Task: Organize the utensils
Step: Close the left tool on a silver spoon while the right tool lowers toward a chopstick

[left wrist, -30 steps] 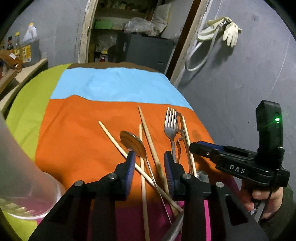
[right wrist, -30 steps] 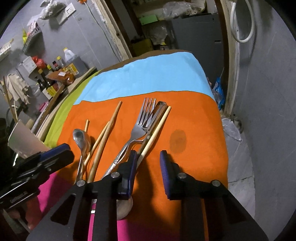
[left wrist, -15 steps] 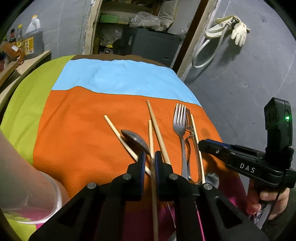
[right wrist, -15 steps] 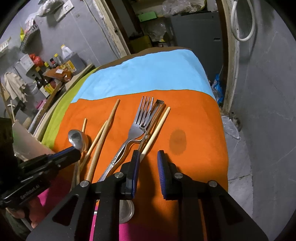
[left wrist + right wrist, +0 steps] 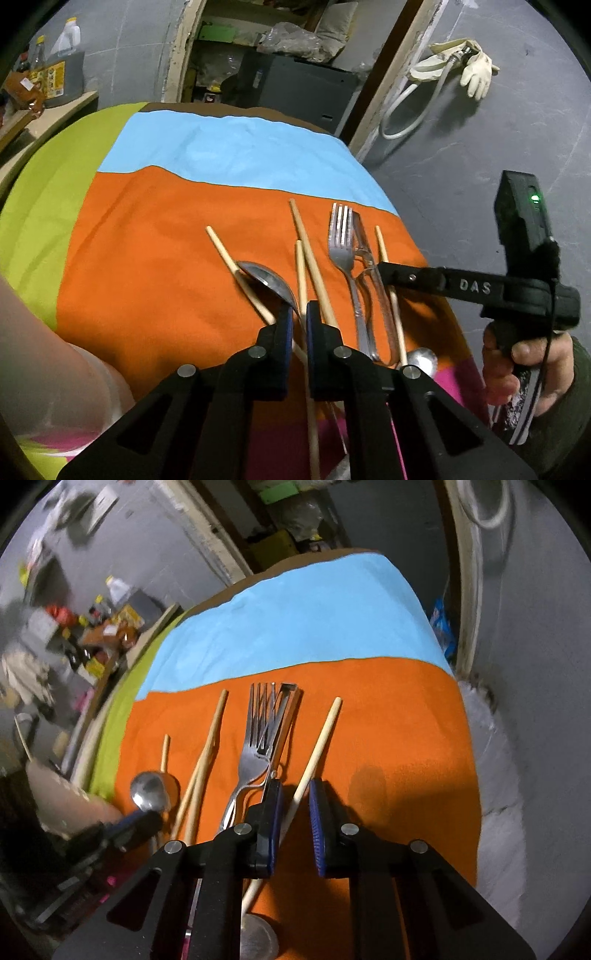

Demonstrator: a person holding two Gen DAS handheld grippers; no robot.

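Observation:
On the orange cloth (image 5: 147, 258) lie several wooden chopsticks, a fork (image 5: 341, 254), metal tongs (image 5: 364, 254) and a spoon (image 5: 264, 278). My left gripper (image 5: 300, 314) is shut on one upright chopstick (image 5: 301, 269). The spoon's neck runs in at the same pads, and I cannot tell whether it is pinched too. My right gripper (image 5: 294, 790) is closing around the rightmost chopstick (image 5: 321, 734). That stick lies against the left pad, with a gap still showing to the right pad. The fork (image 5: 255, 753) and tongs (image 5: 288, 709) lie just left of it.
A translucent cup (image 5: 55, 369) stands close at the left of the table. A second spoon's bowl (image 5: 421, 360) lies near the front edge. The cloth's right edge drops to a grey floor. A hand (image 5: 517, 354) holds the right gripper (image 5: 382, 267).
My left jaws have closed from wide apart onto the chopstick. My right jaws have narrowed and shifted so that the rightmost chopstick now lies between them.

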